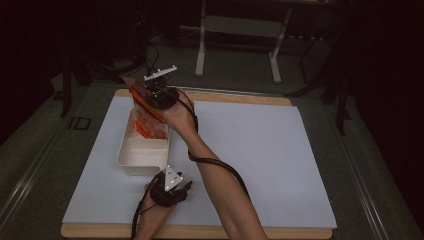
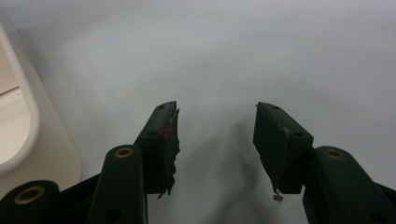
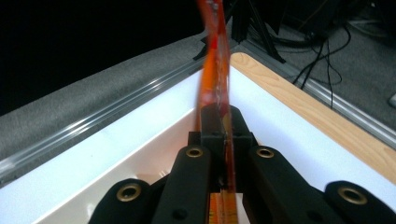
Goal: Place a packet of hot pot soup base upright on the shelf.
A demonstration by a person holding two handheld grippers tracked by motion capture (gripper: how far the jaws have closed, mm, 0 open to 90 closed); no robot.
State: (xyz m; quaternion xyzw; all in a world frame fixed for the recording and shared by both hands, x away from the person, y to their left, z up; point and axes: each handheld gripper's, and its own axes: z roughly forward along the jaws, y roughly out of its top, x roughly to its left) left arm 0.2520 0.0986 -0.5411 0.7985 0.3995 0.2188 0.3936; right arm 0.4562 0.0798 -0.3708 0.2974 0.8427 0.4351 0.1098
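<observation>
Over the tray [image 1: 131, 159], right gripper [image 1: 150, 98] pinches what looks like an orange packet [image 3: 215, 56].

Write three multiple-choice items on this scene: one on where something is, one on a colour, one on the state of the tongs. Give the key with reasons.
1. Where does the white tray stand?
A. On the left part of the white sheet
B. On the floor
C. At the sheet's far right corner

2. What colour is the packet held above the tray?
A. Blue
B. Orange-red
C. Green

3. How do the left tongs stand?
A. Shut on the packet
B. Shut on the tray's rim
C. Open, holding nothing

Key:
1. A, since the high view shows the tray on the sheet's left part, beside the left tongs.
2. B, since the packet reads orange-red in both the high view and the right gripper view.
3. C, since the left gripper view shows bare sheet between the spread jaws, while the right tongs are shut on the packet.
</observation>
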